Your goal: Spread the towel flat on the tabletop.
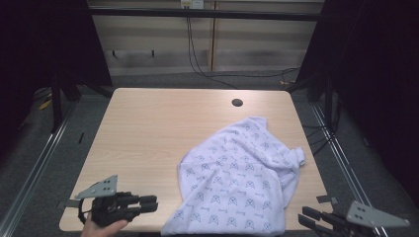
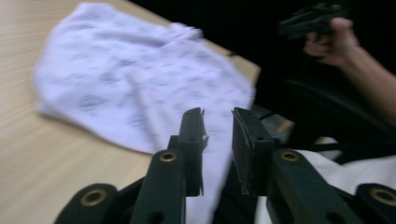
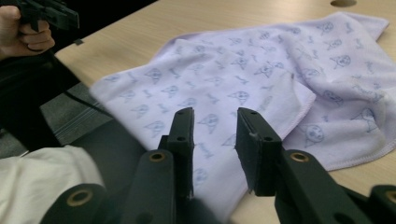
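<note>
Left tongs (image 1: 148,203) lie level at the bench's (image 1: 148,128) near-left corner, right tongs (image 1: 309,217) off its near-right corner, both open, empty. The printed towel (image 1: 237,177) lies crumpled, seemingly running diagonally, near edge overhanging.

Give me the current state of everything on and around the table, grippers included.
towel: crumpled on the table's right half, partly folded over itself, near edge hanging over the table's front.
left gripper: jaws open, nothing between them, short of the towel.
right gripper: jaws open, empty, aimed at the towel.
table: left half bare, round hole uncovered.
</note>
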